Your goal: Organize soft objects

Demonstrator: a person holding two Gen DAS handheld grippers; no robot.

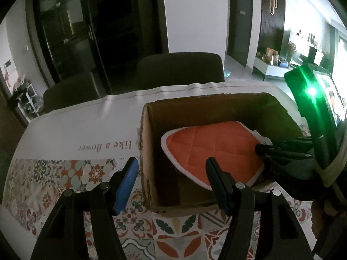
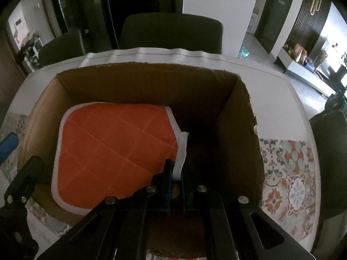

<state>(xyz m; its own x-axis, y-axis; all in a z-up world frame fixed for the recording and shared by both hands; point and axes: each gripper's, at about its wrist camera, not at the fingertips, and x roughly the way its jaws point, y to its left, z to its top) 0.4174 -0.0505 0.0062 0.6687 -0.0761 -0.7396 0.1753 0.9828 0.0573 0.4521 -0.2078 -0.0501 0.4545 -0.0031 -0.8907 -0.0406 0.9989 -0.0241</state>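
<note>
Inside the cardboard box (image 2: pixel 138 80), the right claw (image 2: pixel 176 173) is pinching the orange quilted pad (image 2: pixel 112 147) by its white loop; the left claw (image 1: pixel 171 173) is hovering wide over the box's near wall. Releasing low should be leaving the pad flat.

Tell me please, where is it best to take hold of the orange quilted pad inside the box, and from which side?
Probably the white loop at the orange pad's corner, from above: the cardboard box walls block the sides, and the loop stands up. The right gripper already pinches it there.
</note>
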